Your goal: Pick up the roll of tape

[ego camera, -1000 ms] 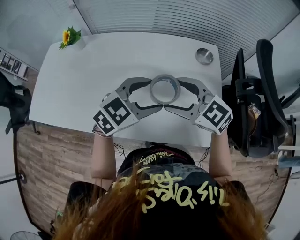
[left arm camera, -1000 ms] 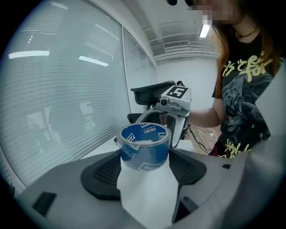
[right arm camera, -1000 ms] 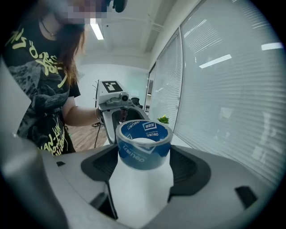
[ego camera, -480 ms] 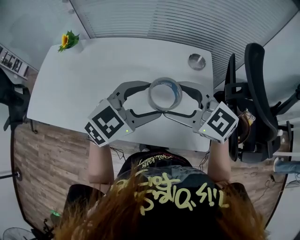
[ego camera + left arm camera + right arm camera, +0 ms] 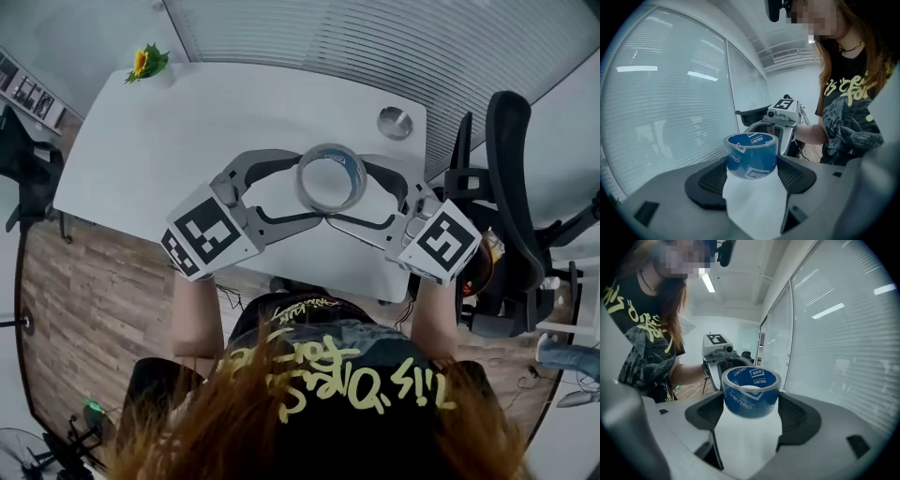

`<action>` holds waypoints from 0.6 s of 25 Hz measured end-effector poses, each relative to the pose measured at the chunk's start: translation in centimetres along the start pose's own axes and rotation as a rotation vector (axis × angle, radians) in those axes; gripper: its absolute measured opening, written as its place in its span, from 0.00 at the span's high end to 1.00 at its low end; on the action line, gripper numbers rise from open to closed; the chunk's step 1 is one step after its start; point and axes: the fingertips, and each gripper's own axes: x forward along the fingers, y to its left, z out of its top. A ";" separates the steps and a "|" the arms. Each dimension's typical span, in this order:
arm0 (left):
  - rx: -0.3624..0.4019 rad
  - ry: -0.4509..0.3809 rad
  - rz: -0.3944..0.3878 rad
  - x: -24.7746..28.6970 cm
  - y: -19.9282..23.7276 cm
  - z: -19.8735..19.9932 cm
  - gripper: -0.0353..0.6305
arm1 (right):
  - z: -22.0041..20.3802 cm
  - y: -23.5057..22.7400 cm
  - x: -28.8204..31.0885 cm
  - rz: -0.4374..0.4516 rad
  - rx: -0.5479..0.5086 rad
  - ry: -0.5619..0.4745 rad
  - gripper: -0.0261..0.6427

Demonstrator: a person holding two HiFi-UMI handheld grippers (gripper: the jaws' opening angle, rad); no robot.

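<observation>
Head view: the roll of blue tape (image 5: 331,178) is over the middle of the white desk (image 5: 141,141), with left gripper (image 5: 310,190) and right gripper (image 5: 349,190) jaws both clamped on it from opposite sides.

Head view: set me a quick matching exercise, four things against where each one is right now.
Things:
1. blue roll of tape
2. yellow sunflower
3. round silver metal disc
4. black office chair

Places:
A. on the white table, towards its far right corner
B. off the table, at the picture's right
C. gripped between the left gripper and the right gripper
D. at the table's far left corner

Pairs: 1-C, 2-D, 3-A, 4-B
</observation>
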 end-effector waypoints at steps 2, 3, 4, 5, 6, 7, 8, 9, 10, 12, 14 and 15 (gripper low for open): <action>-0.010 -0.013 0.000 0.0 -0.2 0.2 0.45 | 0.1 0.0 -0.2 0.006 0.001 -0.017 0.44; -0.015 -0.018 -0.001 0.0 -0.2 0.3 0.45 | 0.2 0.0 -0.3 0.009 0.009 -0.023 0.44; -0.019 -0.024 -0.003 0.0 -0.2 0.4 0.45 | 0.2 0.0 -0.3 0.013 0.019 -0.028 0.44; -0.024 -0.028 -0.005 -0.1 -0.2 0.4 0.45 | 0.3 0.0 -0.2 0.015 0.030 -0.033 0.44; -0.028 -0.032 -0.009 -0.1 -0.1 0.4 0.45 | 0.2 -0.1 -0.2 0.016 0.038 -0.036 0.44; -0.030 -0.032 -0.011 0.0 -0.1 0.4 0.45 | 0.2 -0.1 -0.2 0.014 0.040 -0.037 0.44; -0.029 -0.029 -0.013 0.1 0.0 0.4 0.45 | 0.2 -0.2 -0.2 0.011 0.037 -0.037 0.44; -0.025 -0.026 -0.014 0.2 0.0 0.4 0.45 | 0.1 -0.3 -0.3 0.006 0.031 -0.035 0.44; -0.022 -0.024 -0.015 0.4 0.0 0.4 0.45 | 0.1 -0.4 -0.4 0.001 0.027 -0.032 0.44; -0.022 -0.033 -0.021 0.6 -0.1 0.6 0.45 | 0.1 -0.4 -0.7 -0.007 0.030 -0.033 0.44; -0.022 -0.043 -0.026 0.6 -0.1 0.8 0.45 | 0.2 -0.5 -0.8 -0.012 0.036 -0.040 0.44; -0.020 -0.044 -0.027 0.5 0.0 0.9 0.45 | 0.2 -0.6 -0.8 -0.014 0.037 -0.040 0.44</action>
